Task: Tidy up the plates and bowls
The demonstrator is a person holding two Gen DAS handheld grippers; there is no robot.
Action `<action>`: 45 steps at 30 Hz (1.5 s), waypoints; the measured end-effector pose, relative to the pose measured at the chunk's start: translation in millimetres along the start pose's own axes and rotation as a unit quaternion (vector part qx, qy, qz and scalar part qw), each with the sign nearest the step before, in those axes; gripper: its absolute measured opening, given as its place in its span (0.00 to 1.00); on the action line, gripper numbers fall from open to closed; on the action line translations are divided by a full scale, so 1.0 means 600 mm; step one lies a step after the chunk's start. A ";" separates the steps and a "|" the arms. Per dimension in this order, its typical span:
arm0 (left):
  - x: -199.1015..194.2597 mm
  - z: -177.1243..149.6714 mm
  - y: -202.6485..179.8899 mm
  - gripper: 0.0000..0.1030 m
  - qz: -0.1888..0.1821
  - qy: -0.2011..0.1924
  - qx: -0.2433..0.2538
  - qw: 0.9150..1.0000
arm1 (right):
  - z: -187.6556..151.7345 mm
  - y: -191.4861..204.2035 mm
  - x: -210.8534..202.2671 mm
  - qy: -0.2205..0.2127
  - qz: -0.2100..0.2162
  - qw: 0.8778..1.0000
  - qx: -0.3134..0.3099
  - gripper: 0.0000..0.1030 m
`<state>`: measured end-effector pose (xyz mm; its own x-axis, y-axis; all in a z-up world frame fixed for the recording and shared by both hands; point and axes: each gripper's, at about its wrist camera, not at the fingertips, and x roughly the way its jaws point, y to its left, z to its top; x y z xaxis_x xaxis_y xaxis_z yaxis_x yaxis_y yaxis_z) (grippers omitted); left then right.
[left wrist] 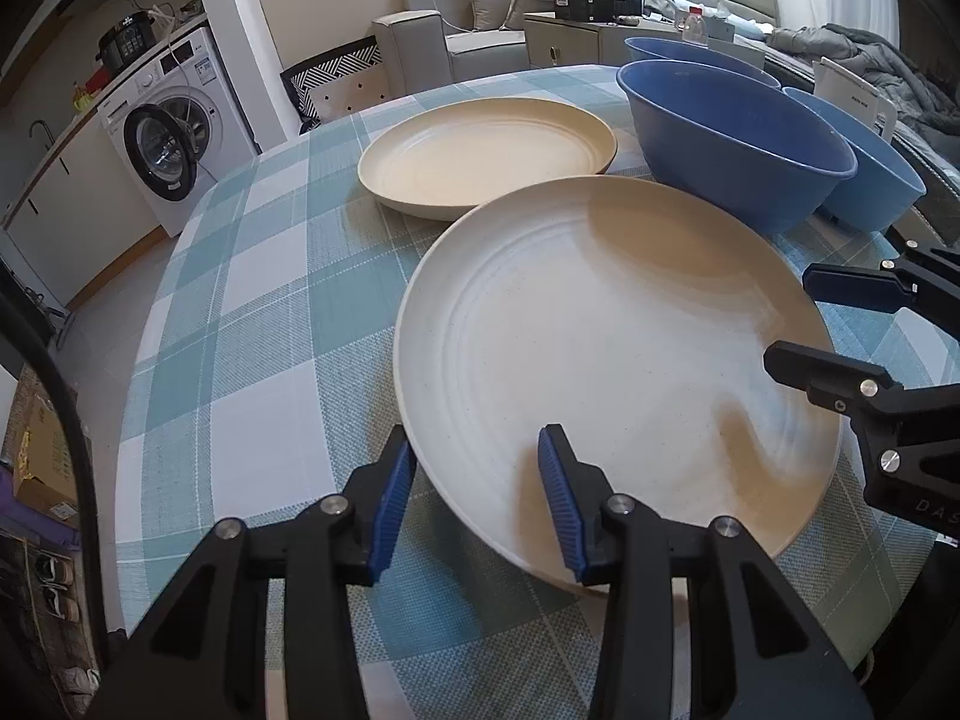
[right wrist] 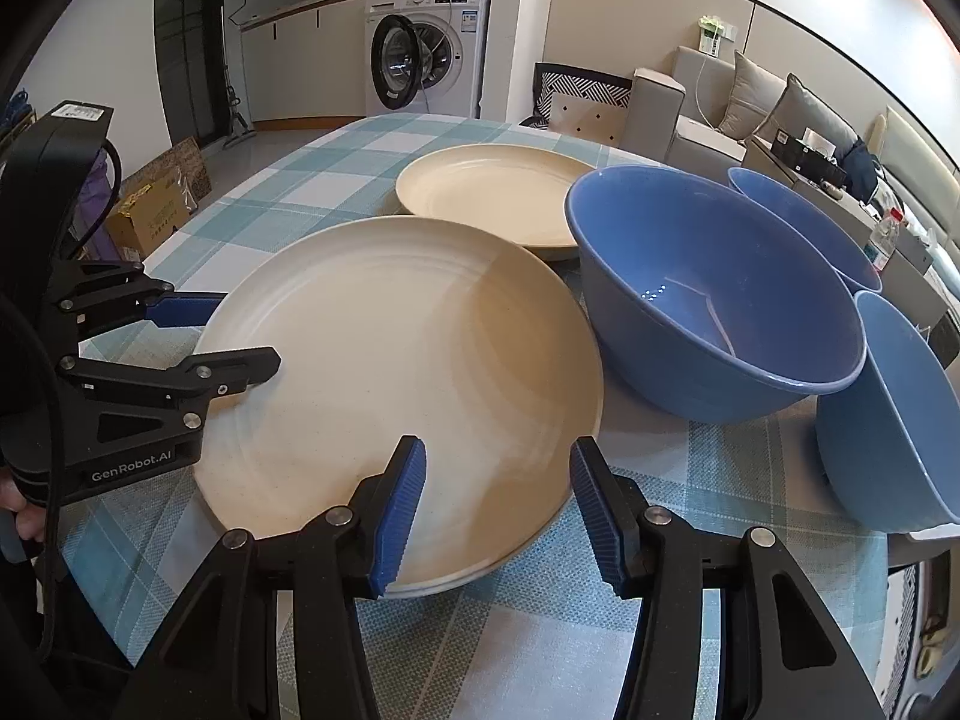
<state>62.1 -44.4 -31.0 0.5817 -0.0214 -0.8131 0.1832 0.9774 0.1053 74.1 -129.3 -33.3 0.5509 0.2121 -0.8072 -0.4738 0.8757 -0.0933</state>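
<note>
We straddle near plate [left wrist: 600, 360] rim both sides: left gripper [left wrist: 474, 504] and right gripper [right wrist: 498, 504] apart, pads not pressing. Plate lies near on table [left wrist: 240, 300], far plate [left wrist: 486, 156] behind, bowls [right wrist: 714, 294] right. Step: plate stacking. Next likely needs clamp, lift onto far plate.

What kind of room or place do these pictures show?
Most likely a small home: an open living and kitchen area. A washing machine stands under a kitchen counter, a sofa sits nearby, and a dining table has a checked cloth.
</note>
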 end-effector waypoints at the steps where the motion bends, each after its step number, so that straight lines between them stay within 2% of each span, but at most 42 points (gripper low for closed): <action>1: 0.000 0.000 0.001 0.41 -0.002 0.001 -0.002 1.000 | 0.000 0.000 0.000 0.000 0.001 1.000 0.000 0.50; 4: 0.001 0.000 0.002 0.41 -0.005 0.001 -0.005 1.000 | -0.002 -0.002 -0.002 -0.002 0.001 1.000 0.002 0.54; 5: 0.001 0.000 0.003 0.42 -0.007 0.002 -0.007 1.000 | -0.002 -0.003 -0.004 -0.004 0.002 1.000 0.004 0.59; 10: -0.003 0.003 0.014 0.55 -0.015 -0.002 -0.025 1.000 | 0.000 -0.006 -0.021 -0.026 0.013 1.000 0.012 0.76; 14: -0.011 0.006 0.025 0.58 -0.027 -0.010 -0.046 0.999 | 0.005 -0.009 -0.035 -0.044 0.013 0.999 0.015 0.82; 18: -0.027 0.009 0.036 0.80 -0.031 -0.030 -0.062 0.997 | 0.011 -0.015 -0.046 -0.060 0.010 0.998 0.019 0.92; 20: -0.036 0.012 0.041 0.82 -0.035 -0.040 -0.068 0.996 | 0.014 -0.021 -0.053 -0.068 0.010 0.997 0.023 0.95; 23: -0.048 0.014 0.050 0.89 -0.042 -0.051 -0.078 0.995 | 0.020 -0.028 -0.063 -0.081 0.010 0.996 0.028 0.99; 26: -0.057 0.017 0.059 0.93 -0.045 -0.059 -0.090 0.993 | 0.023 -0.034 -0.073 -0.092 0.009 0.995 0.031 0.99; 28: -0.063 0.018 0.062 1.00 -0.047 -0.064 -0.093 0.992 | 0.027 -0.035 -0.079 -0.097 0.009 0.995 0.030 0.99; 45: -0.099 0.036 0.083 1.00 -0.020 -0.108 -0.117 0.987 | 0.047 -0.056 -0.120 -0.136 0.013 0.991 0.010 0.99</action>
<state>54.0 0.9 35.0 0.7372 -0.0801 -0.6709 0.0352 0.9962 -0.0803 69.3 -161.7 44.5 0.7042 0.3414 -0.6225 -0.4785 0.8760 -0.0609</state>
